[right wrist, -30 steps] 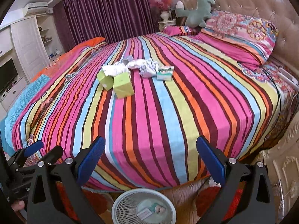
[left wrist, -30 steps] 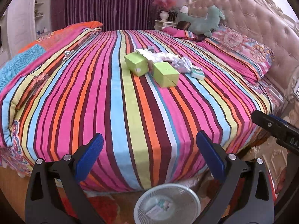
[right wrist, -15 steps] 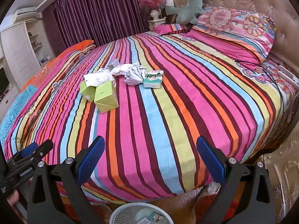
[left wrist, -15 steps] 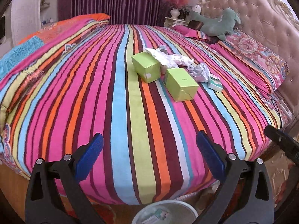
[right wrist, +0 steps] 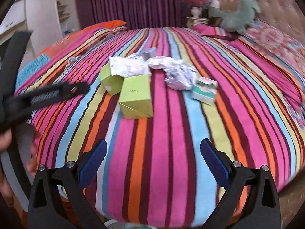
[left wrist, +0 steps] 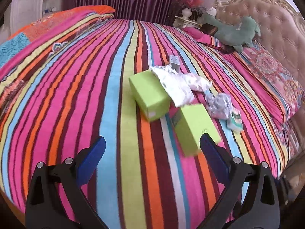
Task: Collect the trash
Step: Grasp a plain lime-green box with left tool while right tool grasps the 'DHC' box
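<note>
Left wrist: left claw [left wrist: 152, 148] agape, near green box [left wrist: 194, 127]; right claw [right wrist: 152, 152] agape, seemingly empty

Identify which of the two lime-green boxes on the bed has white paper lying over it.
It is the farther green box, to the left of the nearer green box. The crumpled white paper overlaps its top back edge; the nearer box's top is bare.

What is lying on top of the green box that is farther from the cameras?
A white crumpled plastic bag lies over the far corner of the farther green box. That corner is hidden, and so is anything beneath the bag.
</note>
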Motion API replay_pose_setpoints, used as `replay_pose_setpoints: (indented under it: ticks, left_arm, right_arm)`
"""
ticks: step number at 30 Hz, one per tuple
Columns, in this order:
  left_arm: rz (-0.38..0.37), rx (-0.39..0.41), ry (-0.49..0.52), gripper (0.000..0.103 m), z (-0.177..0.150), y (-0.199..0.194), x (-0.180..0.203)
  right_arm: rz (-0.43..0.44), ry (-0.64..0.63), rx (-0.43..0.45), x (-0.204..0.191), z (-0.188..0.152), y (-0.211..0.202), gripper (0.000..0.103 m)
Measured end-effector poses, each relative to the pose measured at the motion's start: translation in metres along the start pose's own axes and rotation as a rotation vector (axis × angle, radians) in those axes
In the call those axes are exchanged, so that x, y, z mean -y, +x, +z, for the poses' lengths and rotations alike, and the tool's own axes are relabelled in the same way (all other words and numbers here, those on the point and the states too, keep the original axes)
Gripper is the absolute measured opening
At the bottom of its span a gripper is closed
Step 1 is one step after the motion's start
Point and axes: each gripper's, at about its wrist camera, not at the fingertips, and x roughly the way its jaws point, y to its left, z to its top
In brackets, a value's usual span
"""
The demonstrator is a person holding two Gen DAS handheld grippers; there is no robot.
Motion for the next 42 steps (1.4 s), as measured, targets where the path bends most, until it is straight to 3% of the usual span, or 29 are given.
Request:
replay_pose_setpoints:
  ticks: [11,24,29,37,39,40,41,42]
  left_arm:
    - [0.033,-0.073,-0.037,0.096,0.023,0.069,-0.007]
    - [0.016,-0.086,-0.086,0.096,0.048,0.100,-0.002]
    - [0.068,-0.118,-0.089,0.096,0.060,0.115,-0.004]
    - [0.084,-0.163,-0.088,0.094,0.072,0.133,-0.007]
    - [0.056,-0.177,-0.078,0.071,0.071,0.135,-0.006]
    - [0.060,-0.195,-0.069,0.063,0.070,0.138,-0.005]
    - [0.062,-0.198,-0.058,0.063,0.069,0.139,-0.005]
    - [0.060,-0.199,-0.053,0.062,0.069,0.139,-0.005]
  right_arm:
    - [0.010,-0.099,-0.038,-0.013,0.015,0.041,0.094]
    - [0.018,-0.100,-0.056,-0.017,0.029,0.068,0.094]
    - [0.031,-0.052,-0.070,-0.013,0.038,0.080,0.094]
    - [0.028,-0.059,-0.095,-0.017,0.048,0.098,0.093]
    - [0.045,-0.047,-0.110,-0.018,0.050,0.100,0.086]
    - [0.054,-0.039,-0.117,-0.017,0.050,0.101,0.071]
    - [0.068,-0.028,-0.125,-0.016,0.052,0.102,0.057]
    - [0.070,-0.017,-0.131,-0.016,0.052,0.102,0.056]
